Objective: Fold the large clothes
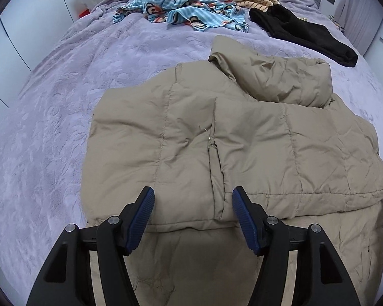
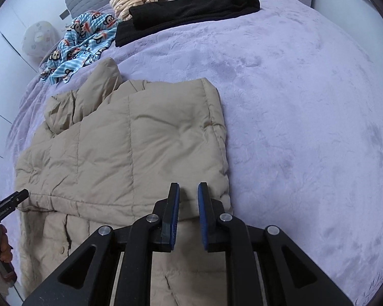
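Each black claw (image 1: pixel 193 196) (image 2: pixel 188 191) has ribbed blue pads (image 1: pixel 143 219) (silver pivot screws behind).

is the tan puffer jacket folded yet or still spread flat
Partly folded: the tan puffer jacket has its upper part doubled over its lower part, a layered edge showing near both grippers.

One large garment, a beige quilted puffer jacket (image 1: pixel 242 140), is lying on the lavender bed cover. It is sitting partly folded: an upper layer is doubled over a lower panel, its hem edge running crosswise above the flat lower section nearest the cameras. The hood or collar part is bunching up at the far end. Stitched channels are running lengthwise; the fabric is showing creases throughout.
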A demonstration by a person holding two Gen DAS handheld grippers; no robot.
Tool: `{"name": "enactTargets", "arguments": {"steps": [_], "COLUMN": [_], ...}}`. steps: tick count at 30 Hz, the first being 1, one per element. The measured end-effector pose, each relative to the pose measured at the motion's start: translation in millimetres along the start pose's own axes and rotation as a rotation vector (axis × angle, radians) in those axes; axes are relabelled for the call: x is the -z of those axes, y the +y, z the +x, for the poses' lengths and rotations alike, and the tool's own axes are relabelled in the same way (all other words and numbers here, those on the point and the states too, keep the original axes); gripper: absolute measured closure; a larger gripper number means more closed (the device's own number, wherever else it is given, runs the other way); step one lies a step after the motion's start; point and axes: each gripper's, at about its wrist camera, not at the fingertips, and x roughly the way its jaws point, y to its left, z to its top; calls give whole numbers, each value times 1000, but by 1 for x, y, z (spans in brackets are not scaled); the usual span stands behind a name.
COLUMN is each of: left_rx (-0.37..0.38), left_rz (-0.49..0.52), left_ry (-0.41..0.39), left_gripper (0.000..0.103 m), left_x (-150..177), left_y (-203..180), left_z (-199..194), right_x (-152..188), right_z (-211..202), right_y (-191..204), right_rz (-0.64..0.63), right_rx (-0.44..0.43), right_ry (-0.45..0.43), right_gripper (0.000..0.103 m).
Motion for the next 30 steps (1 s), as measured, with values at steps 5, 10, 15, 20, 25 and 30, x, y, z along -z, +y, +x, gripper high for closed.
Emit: {"name": "enactTargets", "arguments": {"steps": [5, 10, 15, 20, 25, 30], "left_rx": [10, 21, 1, -4, -33, -26], "left_rz": [-8, -25, -19, -12, -7, -28], "left_ry": [18, 30, 7, 31, 29, 70], "left_gripper": [38, 38, 2, 2, 2, 2], "left_x": [10, 22, 35, 50, 69, 89], "left_y": [-4, -12, -23, -35, -44, -43], "left_z": [-11, -21, -31, -39, -52, -57], "right_x": [17, 35, 47, 56, 65, 78], "right_z": [-5, -8, -10, -14, -15, -21], "right_y": [3, 9, 12, 14, 15, 17], "right_rz": [3, 1, -4, -18, -54, -75], "right_rx": [-6, -23, -49, -78, -118, -139], "right_ry": [44, 76, 100, 109, 134, 150], "right_gripper": [85, 84, 76, 63, 50, 42]}}
